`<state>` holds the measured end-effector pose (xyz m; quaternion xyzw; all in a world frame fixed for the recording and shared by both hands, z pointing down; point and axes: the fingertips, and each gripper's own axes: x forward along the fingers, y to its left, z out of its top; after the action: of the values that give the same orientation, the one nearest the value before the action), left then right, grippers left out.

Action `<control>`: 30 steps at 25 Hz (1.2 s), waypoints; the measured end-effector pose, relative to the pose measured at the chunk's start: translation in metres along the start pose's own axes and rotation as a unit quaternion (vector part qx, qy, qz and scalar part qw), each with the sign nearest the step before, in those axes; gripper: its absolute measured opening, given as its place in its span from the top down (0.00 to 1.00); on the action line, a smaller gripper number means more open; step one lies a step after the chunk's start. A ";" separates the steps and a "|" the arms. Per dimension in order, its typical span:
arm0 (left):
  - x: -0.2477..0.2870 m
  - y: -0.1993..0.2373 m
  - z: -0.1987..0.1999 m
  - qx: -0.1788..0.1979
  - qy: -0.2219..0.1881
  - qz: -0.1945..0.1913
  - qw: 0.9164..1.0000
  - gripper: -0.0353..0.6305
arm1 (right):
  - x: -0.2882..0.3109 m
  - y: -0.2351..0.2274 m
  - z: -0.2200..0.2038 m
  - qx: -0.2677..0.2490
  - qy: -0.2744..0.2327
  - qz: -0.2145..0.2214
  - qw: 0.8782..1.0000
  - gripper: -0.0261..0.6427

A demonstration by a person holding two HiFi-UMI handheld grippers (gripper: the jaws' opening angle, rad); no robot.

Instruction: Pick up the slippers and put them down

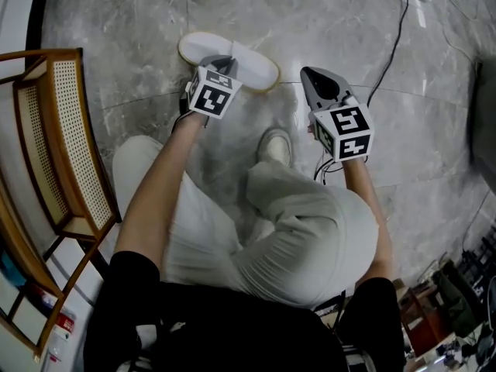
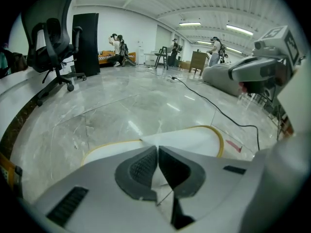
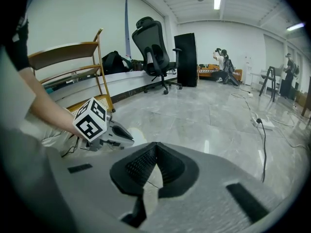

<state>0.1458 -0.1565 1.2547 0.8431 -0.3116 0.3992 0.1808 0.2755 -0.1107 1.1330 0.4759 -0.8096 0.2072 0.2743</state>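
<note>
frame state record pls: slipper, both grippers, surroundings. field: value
slipper: white slipper, yellow-edged sole, at the marble floor; full contact unclear
left gripper: jaws shut, white slipper material between the pads
right gripper: jaws shut, nothing between them; to the slipper's right, apart from it
nearby: wooden cane chair at left; black cable at upper right

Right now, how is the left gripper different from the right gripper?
The left gripper has its jaws pinched on the white slipper; the right gripper has its jaws shut on nothing. The left gripper is right at the slipper, while the right gripper hangs over bare floor, off to the slipper's side. Both point downward with their jaws together.
</note>
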 end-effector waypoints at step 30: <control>0.005 0.005 -0.014 0.013 0.023 -0.013 1.000 0.83 | 0.014 0.014 -0.005 0.009 0.008 0.012 1.000 0.97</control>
<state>0.1369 -0.1544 1.2672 0.8400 -0.2906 0.4204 0.1820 0.2592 -0.1107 1.1442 0.4672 -0.8108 0.2221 0.2739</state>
